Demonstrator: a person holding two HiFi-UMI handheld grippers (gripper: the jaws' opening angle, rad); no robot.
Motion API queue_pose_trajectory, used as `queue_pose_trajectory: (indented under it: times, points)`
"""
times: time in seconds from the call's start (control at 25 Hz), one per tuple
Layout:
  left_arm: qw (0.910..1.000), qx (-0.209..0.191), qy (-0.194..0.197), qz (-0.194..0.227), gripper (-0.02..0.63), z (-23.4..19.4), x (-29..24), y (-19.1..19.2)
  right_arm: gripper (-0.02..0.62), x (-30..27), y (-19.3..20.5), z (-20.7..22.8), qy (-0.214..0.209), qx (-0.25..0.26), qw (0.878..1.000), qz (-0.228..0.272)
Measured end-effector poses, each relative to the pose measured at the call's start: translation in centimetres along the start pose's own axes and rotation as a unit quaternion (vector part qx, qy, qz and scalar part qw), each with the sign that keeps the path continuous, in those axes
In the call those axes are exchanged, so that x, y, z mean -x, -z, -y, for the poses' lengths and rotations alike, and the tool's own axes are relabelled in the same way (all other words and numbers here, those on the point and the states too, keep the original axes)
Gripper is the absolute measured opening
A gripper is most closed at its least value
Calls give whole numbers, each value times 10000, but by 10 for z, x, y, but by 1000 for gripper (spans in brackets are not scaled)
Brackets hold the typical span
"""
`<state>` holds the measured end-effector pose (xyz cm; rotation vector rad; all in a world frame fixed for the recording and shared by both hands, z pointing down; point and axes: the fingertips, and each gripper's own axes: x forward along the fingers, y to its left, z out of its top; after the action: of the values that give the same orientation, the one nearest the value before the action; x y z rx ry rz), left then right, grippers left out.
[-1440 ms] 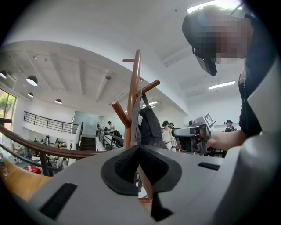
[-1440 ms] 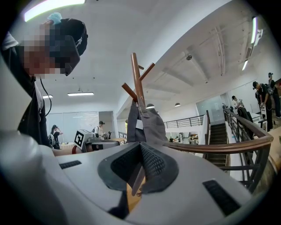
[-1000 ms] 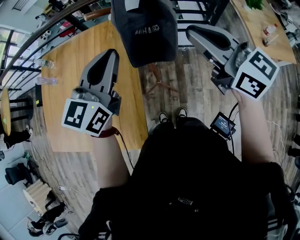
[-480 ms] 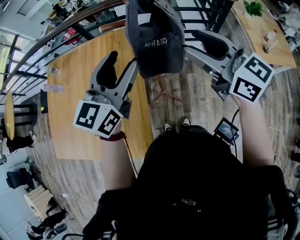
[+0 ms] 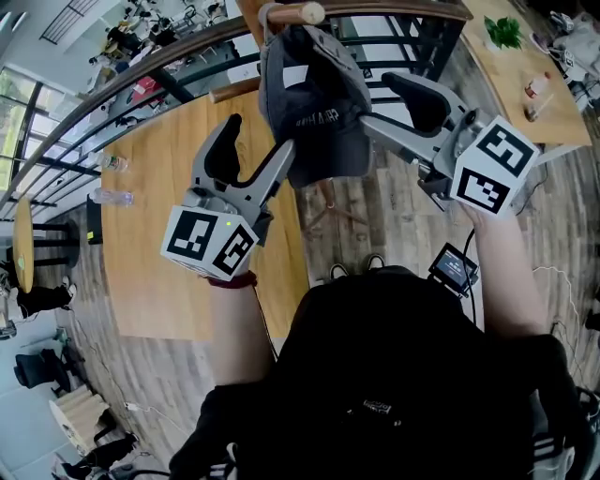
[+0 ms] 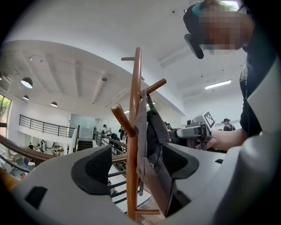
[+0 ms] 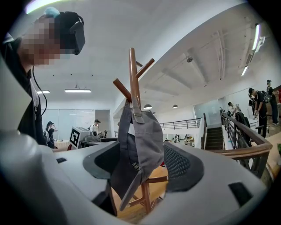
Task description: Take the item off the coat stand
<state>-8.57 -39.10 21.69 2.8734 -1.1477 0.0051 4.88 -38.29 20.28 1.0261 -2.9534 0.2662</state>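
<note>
Around the cap (image 5: 314,112), my left gripper (image 5: 258,141) and right gripper (image 5: 384,101) are opening wide, not holding it yet; pinching the coat stand (image 5: 295,13) too could tip it.

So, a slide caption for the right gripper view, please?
Right gripper, jaws opening, grey cap between them on the coat stand.

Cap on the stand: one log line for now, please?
cap: hanging on coat stand | left claw: opening, cap between jaws | right claw: opening, cap between jaws
</note>
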Motion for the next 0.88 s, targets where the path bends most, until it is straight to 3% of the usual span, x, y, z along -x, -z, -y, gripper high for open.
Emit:
queue_pose_trajectory:
  times: [0.4,0.68,0.88]
  points:
    - [9997,-84,204,44,359,-7,-24,0,309,-24,-8,5,-73,427,9991,-16]
    - [9983,-79,568,-96,355,8,-39,3,311,-26,-18,9,-85,628,9980,-83]
    - [9973,-296,662,-105,238,6,-41,5,310,-40,-11,5,-213,755,9967,-228]
